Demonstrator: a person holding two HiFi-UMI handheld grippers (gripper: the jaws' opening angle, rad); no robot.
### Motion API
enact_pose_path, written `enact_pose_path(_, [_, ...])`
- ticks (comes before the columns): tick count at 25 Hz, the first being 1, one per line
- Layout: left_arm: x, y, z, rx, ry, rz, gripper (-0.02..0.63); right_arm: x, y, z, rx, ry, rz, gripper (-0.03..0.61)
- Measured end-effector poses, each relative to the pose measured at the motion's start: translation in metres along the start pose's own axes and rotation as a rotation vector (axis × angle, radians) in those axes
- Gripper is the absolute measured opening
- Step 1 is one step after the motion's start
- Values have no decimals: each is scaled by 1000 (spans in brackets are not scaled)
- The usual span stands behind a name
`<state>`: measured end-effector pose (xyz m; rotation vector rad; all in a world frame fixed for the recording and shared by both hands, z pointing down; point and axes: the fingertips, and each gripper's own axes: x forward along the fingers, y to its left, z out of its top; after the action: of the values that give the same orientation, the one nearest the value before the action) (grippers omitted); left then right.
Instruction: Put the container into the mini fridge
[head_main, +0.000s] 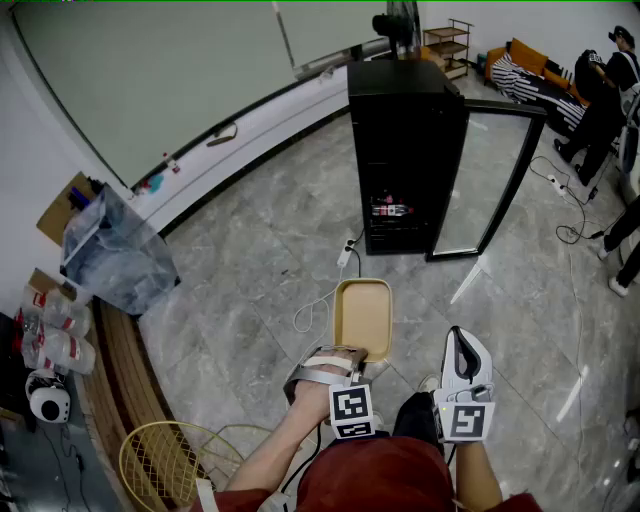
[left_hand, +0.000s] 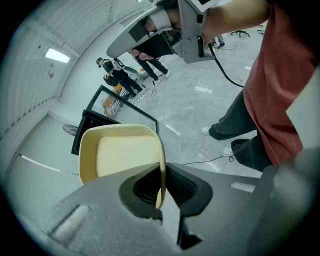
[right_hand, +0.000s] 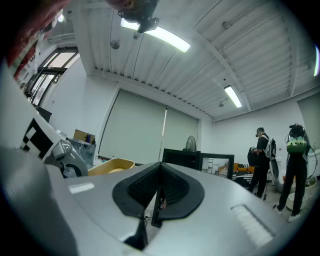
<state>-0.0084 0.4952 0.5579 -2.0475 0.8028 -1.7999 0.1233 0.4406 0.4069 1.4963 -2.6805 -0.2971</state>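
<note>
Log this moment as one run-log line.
left gripper: jaws shut on container rim | right gripper: jaws shut, empty | mini fridge: door open | container: not yet inside

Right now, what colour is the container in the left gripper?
Pale yellow. The container, clamped in the left gripper, shows best in the head view.

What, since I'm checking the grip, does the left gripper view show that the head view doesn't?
Only the left gripper view: the left claw shut on the rim of the yellow container, with the wall edge-on between the pads. Only the head view: items low inside the mini fridge, the white cable on the floor, and the wire basket. Both: the container, the fridge with its door open, and the right claw.
</note>
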Motion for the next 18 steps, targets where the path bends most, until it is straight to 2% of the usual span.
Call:
enact_pose_path(8, [5,-4,-14,-11,-16,-13,20,9,18,2,10,1,-1,0])
enact_pose_path(10, [8,-5,-15,-12,-22,-17,20,10,18,1,5,29,-12,0])
enact_pose_path(15, [18,-7,-12,-29,-39,-37,20,14,25,-3,1,47,35,0])
enact_pose_path(18, [26,-4,-14,-29,-39,-43,20,20,21,-7,13,47,18,0])
